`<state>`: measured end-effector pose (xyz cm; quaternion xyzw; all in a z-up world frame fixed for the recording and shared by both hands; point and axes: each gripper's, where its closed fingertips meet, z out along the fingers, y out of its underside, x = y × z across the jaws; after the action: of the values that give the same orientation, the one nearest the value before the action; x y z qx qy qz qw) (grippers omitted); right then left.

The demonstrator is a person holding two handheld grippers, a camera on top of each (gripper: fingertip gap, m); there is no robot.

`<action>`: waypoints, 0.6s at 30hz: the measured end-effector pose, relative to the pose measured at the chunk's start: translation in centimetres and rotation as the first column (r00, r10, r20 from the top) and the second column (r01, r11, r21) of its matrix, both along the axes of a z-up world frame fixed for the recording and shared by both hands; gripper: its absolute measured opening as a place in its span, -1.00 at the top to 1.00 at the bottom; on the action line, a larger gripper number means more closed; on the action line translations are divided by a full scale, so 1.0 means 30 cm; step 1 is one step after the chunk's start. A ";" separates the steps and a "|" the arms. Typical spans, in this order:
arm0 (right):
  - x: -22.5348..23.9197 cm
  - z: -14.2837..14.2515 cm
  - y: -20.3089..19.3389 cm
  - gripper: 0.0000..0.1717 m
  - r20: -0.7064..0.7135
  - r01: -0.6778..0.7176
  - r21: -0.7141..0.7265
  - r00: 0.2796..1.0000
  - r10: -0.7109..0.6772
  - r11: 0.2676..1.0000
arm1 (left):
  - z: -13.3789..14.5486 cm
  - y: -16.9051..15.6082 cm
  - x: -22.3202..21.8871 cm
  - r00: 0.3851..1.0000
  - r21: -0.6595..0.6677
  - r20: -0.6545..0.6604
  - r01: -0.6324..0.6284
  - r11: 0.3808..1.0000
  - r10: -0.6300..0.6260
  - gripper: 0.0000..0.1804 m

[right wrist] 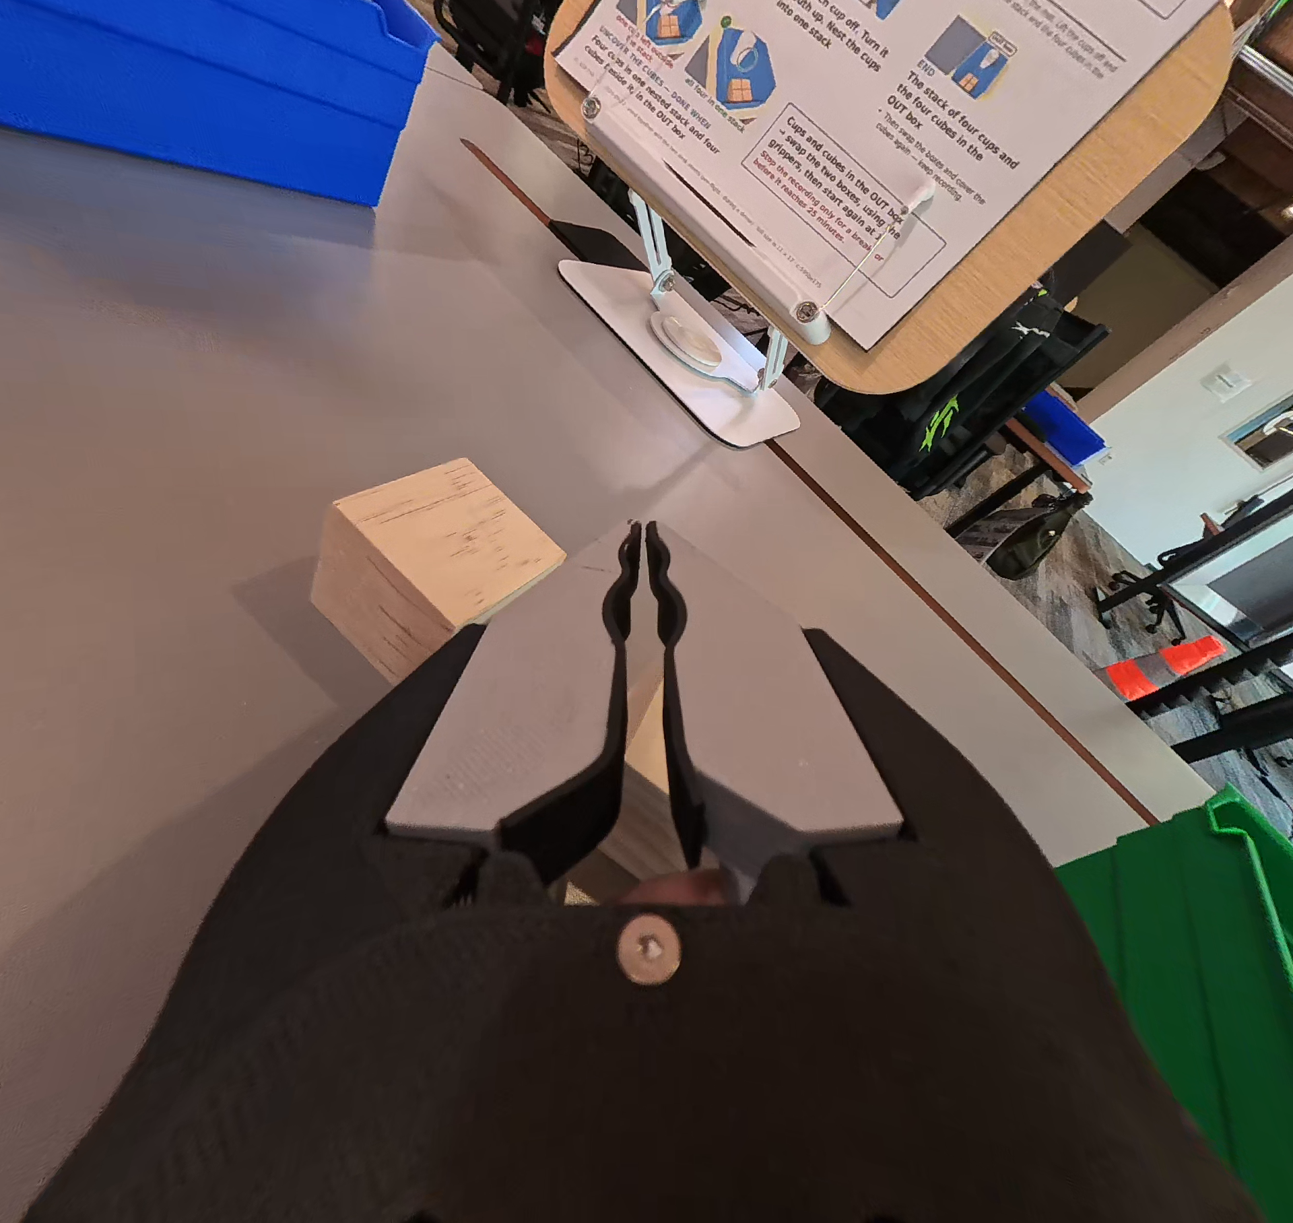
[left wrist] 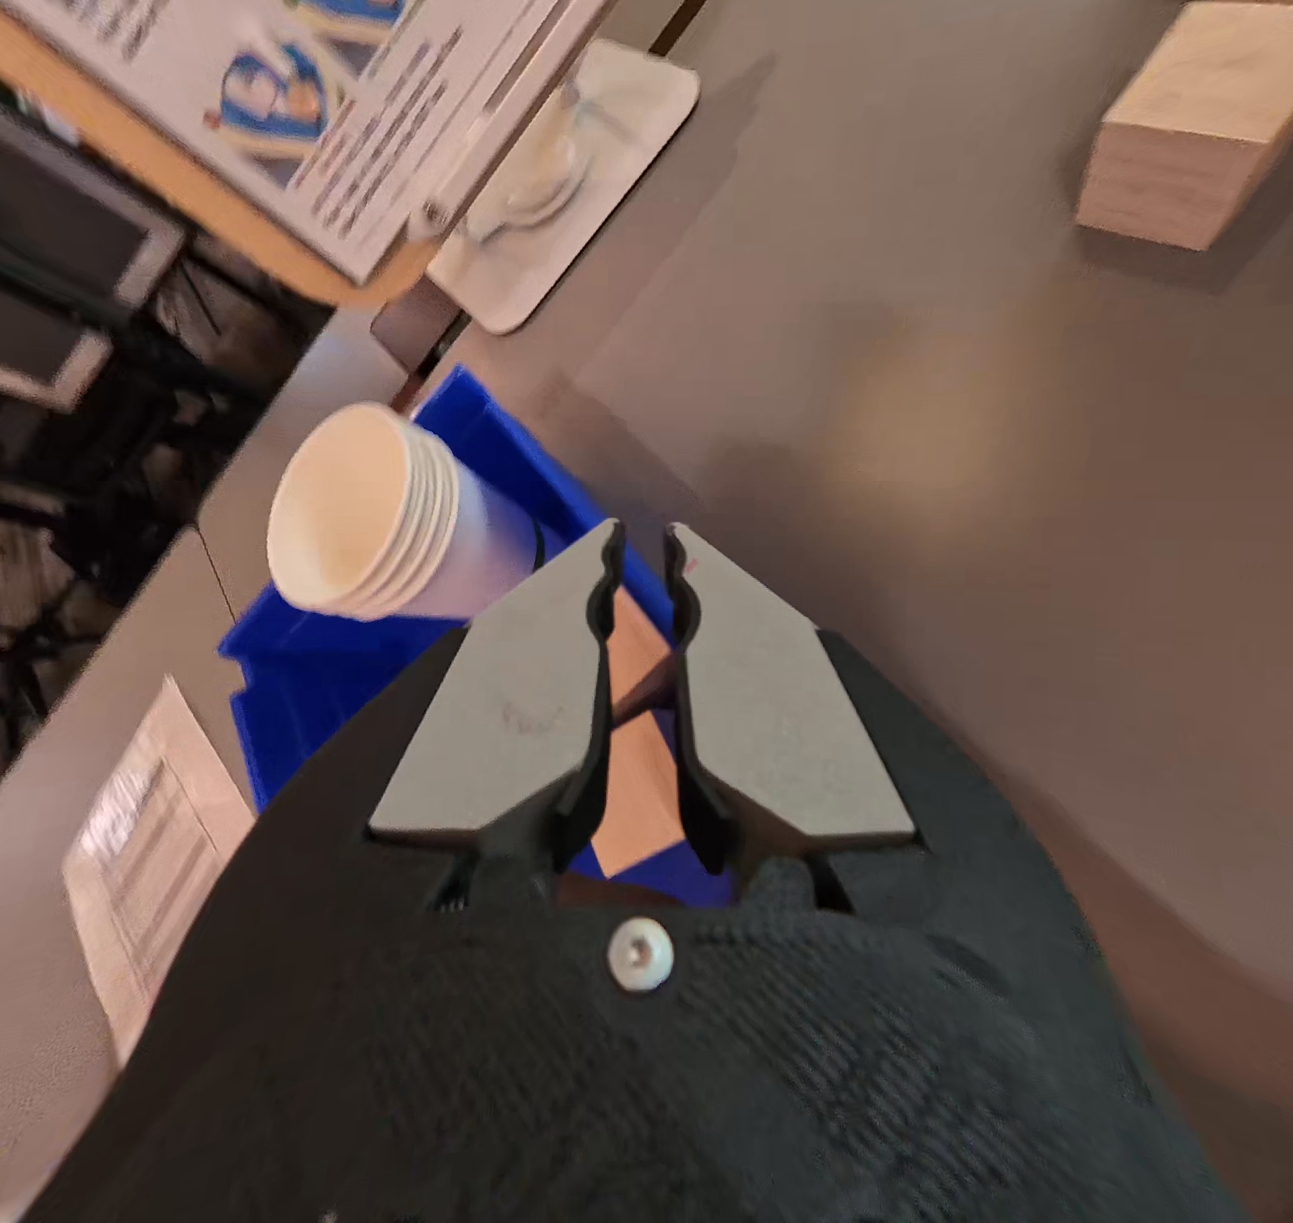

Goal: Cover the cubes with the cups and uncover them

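My left gripper (left wrist: 644, 539) hovers over a blue bin (left wrist: 490, 434). Its jaws stand a narrow gap apart with nothing between the tips. A nested stack of white cups (left wrist: 364, 518) lies tilted in the bin. Wooden cubes (left wrist: 633, 804) in the bin show through the gap. Another wooden cube (left wrist: 1189, 133) stands on the grey table at the upper right. My right gripper (right wrist: 642, 532) is shut and empty, low over the table. A wooden cube (right wrist: 434, 546) stands just to its left, not touching. A second pale block (right wrist: 647, 769) shows beneath its fingers.
An instruction board on a white stand (right wrist: 700, 350) is at the table's far edge; it also shows in the left wrist view (left wrist: 560, 175). A green bin (right wrist: 1189, 944) is at my right. The blue bin (right wrist: 175, 70) is at the far left. A paper sheet (left wrist: 154, 839) lies left of the bin.
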<state>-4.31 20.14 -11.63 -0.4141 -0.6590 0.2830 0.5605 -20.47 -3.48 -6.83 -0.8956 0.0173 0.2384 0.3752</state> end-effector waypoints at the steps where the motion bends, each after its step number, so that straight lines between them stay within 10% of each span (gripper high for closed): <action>1: -0.001 -0.001 -0.004 1.00 0.002 -0.003 0.004 1.000 0.003 1.000 | -0.009 -0.035 -0.032 0.995 -0.008 0.053 -0.080 0.997 0.080 0.81; 7: -0.005 -0.004 -0.020 1.00 0.007 -0.014 0.025 1.000 0.014 1.000 | -0.175 -0.237 -0.133 0.861 -0.163 0.269 -0.400 0.902 0.431 0.16; 18: 0.000 -0.002 -0.015 1.00 0.001 -0.006 0.020 1.000 0.006 1.000 | -0.366 -0.293 -0.167 0.868 -0.324 0.163 -0.401 0.857 0.468 0.31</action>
<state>-4.33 19.70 -11.69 -0.4068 -0.6633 0.2776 0.5634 -25.47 -12.26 -17.80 -0.9416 -0.1979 0.2042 0.1801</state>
